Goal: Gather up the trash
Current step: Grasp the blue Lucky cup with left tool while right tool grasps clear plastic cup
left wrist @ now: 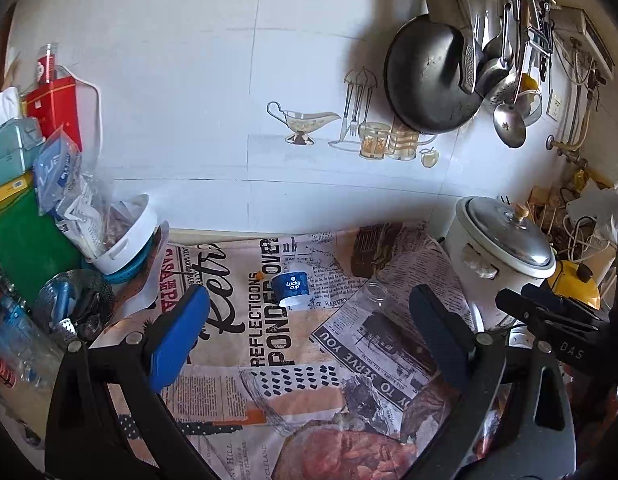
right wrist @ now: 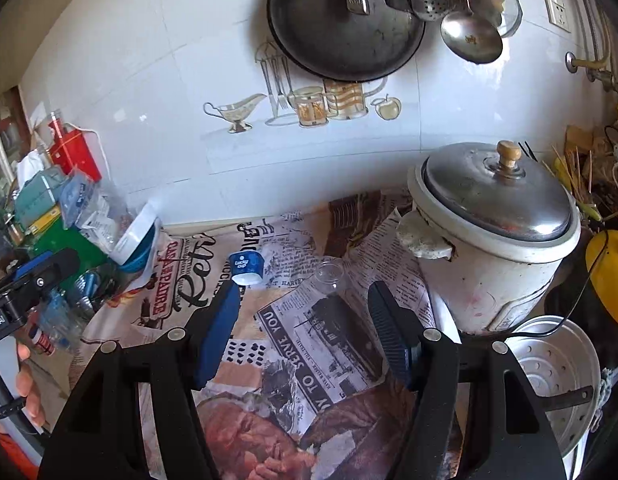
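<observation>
Lucky Cup tub point(left wrist: 291, 289), blue, lies tipped on the newsprint cloth point(left wrist: 269, 360) ahead of your left gripper point(left wrist: 309, 340), whose fingers stand apart, empty. A clear plastic cup point(right wrist: 329, 276) lies beyond your right gripper point(right wrist: 305, 334), also spread, empty.

A small blue paper cup point(left wrist: 291, 289) is lying on its side on the newsprint-patterned tablecloth point(left wrist: 269, 392), a clear plastic cup point(left wrist: 371, 300) lying just right of it, the white metal-lidded rice cooker point(left wrist: 503, 256) sitting farther right.
</observation>
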`<state>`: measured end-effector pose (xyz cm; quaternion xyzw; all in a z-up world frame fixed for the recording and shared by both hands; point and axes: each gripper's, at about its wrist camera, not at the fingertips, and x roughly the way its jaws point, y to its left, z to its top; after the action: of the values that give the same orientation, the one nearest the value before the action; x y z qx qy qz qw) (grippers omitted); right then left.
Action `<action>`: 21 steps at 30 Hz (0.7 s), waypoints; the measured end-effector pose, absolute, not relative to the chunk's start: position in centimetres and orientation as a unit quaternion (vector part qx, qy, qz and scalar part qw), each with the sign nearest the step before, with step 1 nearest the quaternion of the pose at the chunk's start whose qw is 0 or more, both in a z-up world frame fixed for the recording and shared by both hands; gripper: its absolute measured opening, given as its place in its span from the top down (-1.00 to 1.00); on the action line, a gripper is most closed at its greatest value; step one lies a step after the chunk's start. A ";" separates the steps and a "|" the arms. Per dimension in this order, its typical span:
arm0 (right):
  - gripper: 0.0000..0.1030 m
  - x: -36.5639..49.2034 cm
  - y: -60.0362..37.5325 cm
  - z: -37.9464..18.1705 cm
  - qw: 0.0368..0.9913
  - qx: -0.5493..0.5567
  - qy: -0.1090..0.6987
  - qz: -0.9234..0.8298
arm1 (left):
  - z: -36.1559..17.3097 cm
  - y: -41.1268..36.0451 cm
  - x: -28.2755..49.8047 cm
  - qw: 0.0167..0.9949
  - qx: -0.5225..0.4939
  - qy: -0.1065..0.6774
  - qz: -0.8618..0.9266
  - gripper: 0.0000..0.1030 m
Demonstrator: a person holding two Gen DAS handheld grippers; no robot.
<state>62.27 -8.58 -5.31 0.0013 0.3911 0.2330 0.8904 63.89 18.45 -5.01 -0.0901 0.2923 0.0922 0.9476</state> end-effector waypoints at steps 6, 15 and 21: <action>-0.22 68.3 -5.1 -10.9 0.872 0.018 0.450 0.189 | -9.3 24.1 69.5 0.932 -0.100 0.340 0.078 -0.95; -0.22 75.5 -1.9 -20.2 0.839 0.017 0.523 0.152 | -18.9 28.3 75.2 0.898 -0.128 0.414 0.079 -0.95; -0.22 78.0 -0.1 -23.2 0.831 -0.005 0.538 0.142 | -22.1 28.2 77.8 0.888 -0.123 0.440 0.062 -0.94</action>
<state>77.96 -0.05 -23.17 -0.0054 0.5381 0.1421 0.8308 77.80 28.22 -22.11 -0.1229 0.4395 0.0622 0.8876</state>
